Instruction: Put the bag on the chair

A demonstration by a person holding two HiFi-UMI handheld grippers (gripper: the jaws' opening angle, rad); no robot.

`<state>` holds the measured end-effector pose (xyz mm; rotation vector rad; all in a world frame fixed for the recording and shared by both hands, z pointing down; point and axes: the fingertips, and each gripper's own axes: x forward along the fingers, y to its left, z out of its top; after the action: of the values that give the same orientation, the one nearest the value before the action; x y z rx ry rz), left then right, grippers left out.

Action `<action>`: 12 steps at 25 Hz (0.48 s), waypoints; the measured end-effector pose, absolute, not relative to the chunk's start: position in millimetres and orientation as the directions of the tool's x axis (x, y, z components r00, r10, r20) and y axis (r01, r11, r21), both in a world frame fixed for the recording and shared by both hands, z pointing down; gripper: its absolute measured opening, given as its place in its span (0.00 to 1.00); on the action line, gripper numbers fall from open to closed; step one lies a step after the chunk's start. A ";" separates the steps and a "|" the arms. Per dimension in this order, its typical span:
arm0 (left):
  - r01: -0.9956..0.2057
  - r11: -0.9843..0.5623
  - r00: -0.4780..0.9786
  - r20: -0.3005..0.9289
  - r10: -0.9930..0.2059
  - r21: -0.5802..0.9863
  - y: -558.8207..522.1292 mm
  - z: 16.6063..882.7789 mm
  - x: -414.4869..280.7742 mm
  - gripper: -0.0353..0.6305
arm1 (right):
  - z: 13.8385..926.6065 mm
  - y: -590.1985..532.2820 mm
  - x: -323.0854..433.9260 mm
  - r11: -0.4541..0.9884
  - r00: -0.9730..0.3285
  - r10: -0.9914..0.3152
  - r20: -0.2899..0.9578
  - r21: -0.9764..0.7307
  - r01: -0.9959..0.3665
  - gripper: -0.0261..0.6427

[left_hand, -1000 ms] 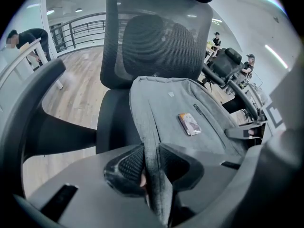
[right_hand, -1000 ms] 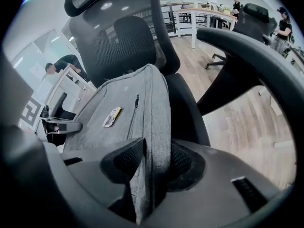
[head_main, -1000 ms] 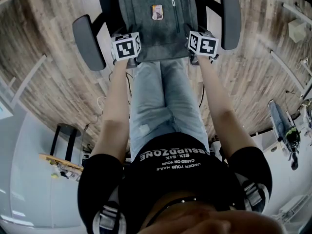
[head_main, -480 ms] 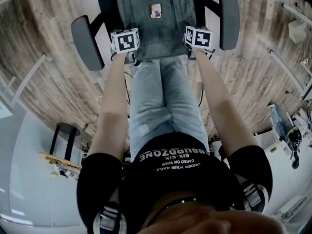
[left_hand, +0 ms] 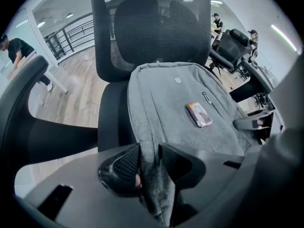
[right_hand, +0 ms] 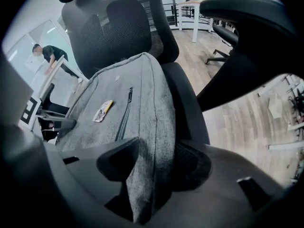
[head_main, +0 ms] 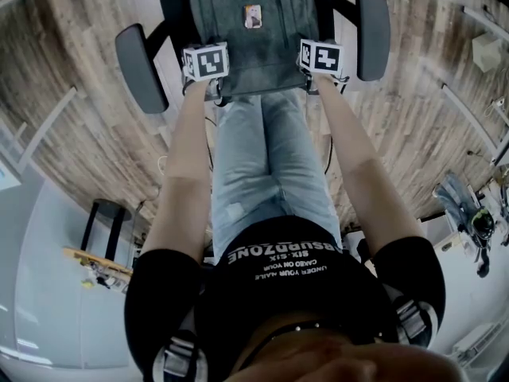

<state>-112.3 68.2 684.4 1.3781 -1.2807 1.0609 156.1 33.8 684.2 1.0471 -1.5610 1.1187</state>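
Observation:
A grey fabric bag (head_main: 250, 38) with a small tag (head_main: 254, 16) lies on the seat of a black office chair (head_main: 139, 66), leaning against its mesh back (left_hand: 152, 32). My left gripper (head_main: 208, 74) is at the bag's near left corner and my right gripper (head_main: 318, 68) at its near right corner. In the left gripper view a slack fold of the bag (left_hand: 180, 103) still hangs between the opening jaws of the left gripper (left_hand: 149, 156). In the right gripper view a thicker fold of the bag (right_hand: 128, 103) sits loosely between the opening jaws of the right gripper (right_hand: 154, 160).
The chair's armrests (head_main: 372, 30) flank both grippers. My legs (head_main: 266, 165) stand right in front of the seat on a wooden floor. A small stool (head_main: 103, 221) is at the left, tools (head_main: 477, 221) at the right. People and another chair (left_hand: 232, 44) are behind.
Both grippers and the bag have moved a little farther onto the seat, toward the chair's back. The bag now rests flat against the backrest.

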 end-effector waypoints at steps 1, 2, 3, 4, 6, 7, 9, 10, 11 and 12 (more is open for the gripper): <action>-0.997 -0.003 0.070 0.981 -0.180 0.071 67.4 684.0 -112.7 0.26 | 683.6 33.0 156.0 0.216 -0.218 -0.127 0.968 -0.188 -0.958 0.34; -0.998 0.005 0.065 0.981 -0.183 0.067 66.9 683.1 -113.3 0.26 | 682.1 32.2 155.9 0.207 -0.220 -0.132 0.967 -0.190 -0.960 0.34; -0.998 0.014 0.062 0.980 -0.187 0.065 66.8 681.7 -113.8 0.26 | 680.1 31.9 156.2 0.199 -0.220 -0.136 0.966 -0.190 -0.961 0.35; -0.998 0.025 0.060 0.980 -0.191 0.066 66.9 680.2 -114.0 0.26 | 677.9 32.1 157.0 0.196 -0.215 -0.139 0.967 -0.186 -0.963 0.35; -0.997 0.041 0.049 0.981 -0.189 0.058 66.9 676.7 -114.5 0.28 | 673.4 32.6 158.6 0.208 -0.189 -0.142 0.972 -0.158 -0.965 0.37; -0.998 0.041 0.035 0.982 -0.184 0.043 66.5 674.0 -114.9 0.30 | 671.1 32.7 159.2 0.221 -0.171 -0.147 0.974 -0.136 -0.966 0.37; -1.000 0.026 -0.014 0.983 -0.185 -0.010 64.0 665.7 -116.2 0.31 | 664.8 31.9 161.0 0.247 -0.134 -0.179 0.975 -0.087 -0.965 0.39; -0.999 0.016 -0.044 0.979 -0.198 -0.042 61.8 660.1 -117.6 0.31 | 659.3 30.0 162.2 0.260 -0.117 -0.214 0.970 -0.059 -0.964 0.39; -0.997 0.011 -0.071 0.973 -0.219 -0.071 59.2 653.8 -119.2 0.31 | 651.4 26.1 162.2 0.273 -0.105 -0.261 0.960 -0.031 -0.962 0.39; -0.996 0.011 -0.091 0.966 -0.244 -0.091 56.4 647.3 -120.8 0.31 | 642.0 21.0 160.1 0.288 -0.100 -0.313 0.945 -0.007 -0.958 0.40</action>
<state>-120.8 56.4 647.3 1.3446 -1.4600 1.1507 160.1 21.0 642.0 1.1915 -1.6099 0.8556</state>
